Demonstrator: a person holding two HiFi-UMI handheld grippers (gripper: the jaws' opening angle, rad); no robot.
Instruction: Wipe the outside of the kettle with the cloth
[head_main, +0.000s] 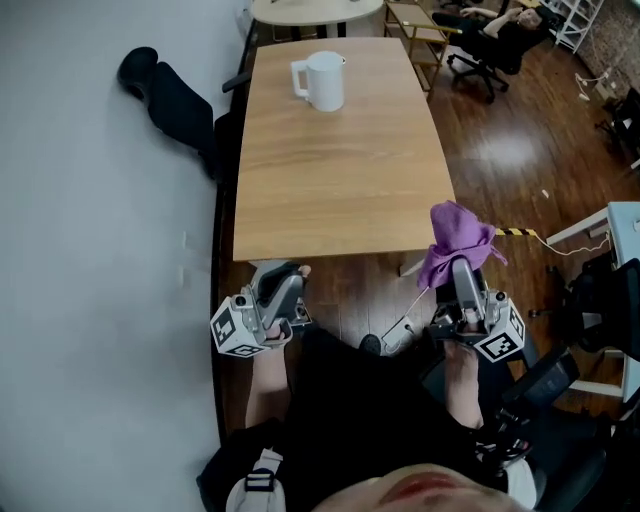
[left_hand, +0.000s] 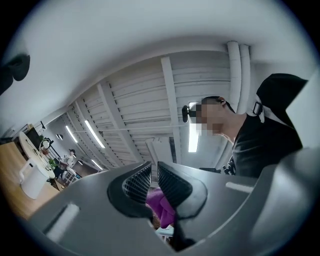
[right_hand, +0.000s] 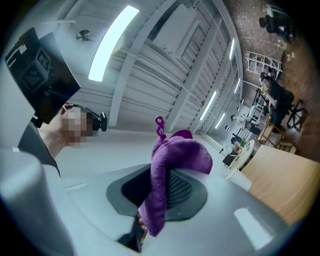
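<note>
A white kettle (head_main: 320, 80) stands at the far end of the wooden table (head_main: 340, 190), handle to the left. Both grippers are held close to the person's body, short of the table's near edge, and point upward. My right gripper (head_main: 458, 265) is shut on a purple cloth (head_main: 455, 238) that bunches over its tips. In the right gripper view the cloth (right_hand: 172, 165) drapes between and over the jaws. My left gripper (head_main: 282, 275) is shut with nothing in it; in its own view the ribbed pads (left_hand: 137, 182) nearly meet. The kettle (left_hand: 32, 177) shows small at that view's left.
A person sits in a black office chair (head_main: 490, 45) beyond the table's far right corner. A round pale table (head_main: 315, 10) and a gold rack (head_main: 415, 25) stand behind. Black objects (head_main: 170, 95) lie at the left by the table. A white desk (head_main: 622, 235) is at the right.
</note>
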